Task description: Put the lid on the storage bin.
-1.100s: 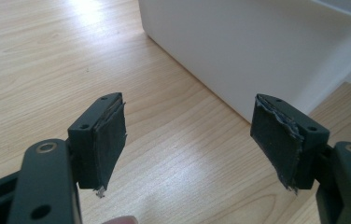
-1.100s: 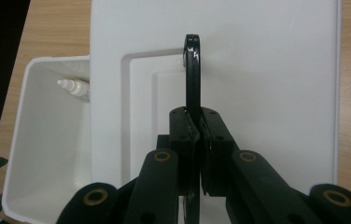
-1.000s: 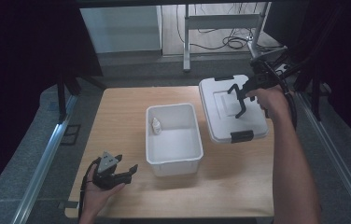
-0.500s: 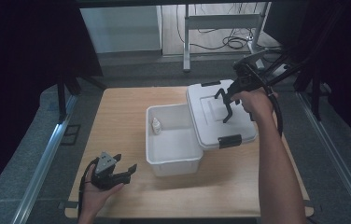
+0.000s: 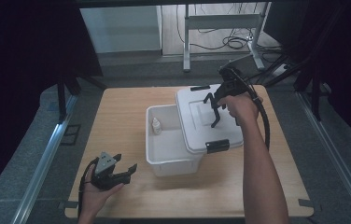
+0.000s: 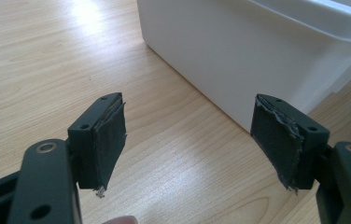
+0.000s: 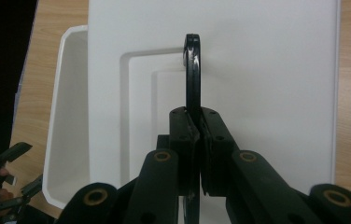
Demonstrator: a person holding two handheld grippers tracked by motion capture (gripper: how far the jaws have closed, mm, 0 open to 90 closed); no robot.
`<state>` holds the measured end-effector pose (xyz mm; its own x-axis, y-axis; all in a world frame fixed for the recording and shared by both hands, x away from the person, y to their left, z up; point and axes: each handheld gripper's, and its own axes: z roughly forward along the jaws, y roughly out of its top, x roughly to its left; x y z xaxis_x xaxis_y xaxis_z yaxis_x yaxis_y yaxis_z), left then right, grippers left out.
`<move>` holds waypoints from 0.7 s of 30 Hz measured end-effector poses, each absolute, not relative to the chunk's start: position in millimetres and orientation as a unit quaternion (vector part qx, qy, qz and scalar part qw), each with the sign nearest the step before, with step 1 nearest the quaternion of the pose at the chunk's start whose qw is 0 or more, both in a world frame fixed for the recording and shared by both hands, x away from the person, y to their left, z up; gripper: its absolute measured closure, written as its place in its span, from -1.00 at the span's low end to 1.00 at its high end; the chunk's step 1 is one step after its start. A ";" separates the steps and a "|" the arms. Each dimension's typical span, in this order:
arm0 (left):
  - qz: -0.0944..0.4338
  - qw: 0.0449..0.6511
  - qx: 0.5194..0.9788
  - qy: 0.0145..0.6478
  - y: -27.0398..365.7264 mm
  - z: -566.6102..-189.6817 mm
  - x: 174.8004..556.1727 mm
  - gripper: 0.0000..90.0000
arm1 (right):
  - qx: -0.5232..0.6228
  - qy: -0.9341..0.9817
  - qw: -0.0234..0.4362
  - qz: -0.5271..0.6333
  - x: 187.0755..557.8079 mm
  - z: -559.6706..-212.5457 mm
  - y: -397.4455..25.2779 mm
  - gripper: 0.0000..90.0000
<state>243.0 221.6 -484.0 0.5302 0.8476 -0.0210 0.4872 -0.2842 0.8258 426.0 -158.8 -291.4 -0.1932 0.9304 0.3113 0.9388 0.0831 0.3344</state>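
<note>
Lid (image 5: pixel 206 120) shifted over bin (image 5: pixel 166 149), handle (image 7: pixel 192 74) pinched by right hand-held gripper (image 7: pixel 196 122)

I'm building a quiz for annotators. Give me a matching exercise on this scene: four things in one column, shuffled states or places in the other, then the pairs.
Things:
1. left hand-held gripper
2. right hand-held gripper
3. lid
4. small bottle

States or places:
A. inside the white bin
B. partly over the bin
C. open, near the table's front edge
D. shut on the lid's black handle

Pairs: 1-C, 2-D, 3-B, 4-A
</note>
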 end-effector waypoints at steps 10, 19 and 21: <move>0.221 0.417 0.770 0.430 221.1 -482.1 241.8 -0.41 | -0.634 -0.737 0.015 -0.234 423.3 -296.1 -134.8 0.91; 0.220 0.419 0.770 0.428 221.0 -481.3 241.8 -0.41 | -0.634 -0.739 0.024 -0.229 423.4 -311.1 -120.0 0.91; 0.220 0.419 0.770 0.427 220.4 -481.0 241.7 -0.41 | -0.636 -0.736 0.029 -0.231 421.9 -310.6 -118.0 0.91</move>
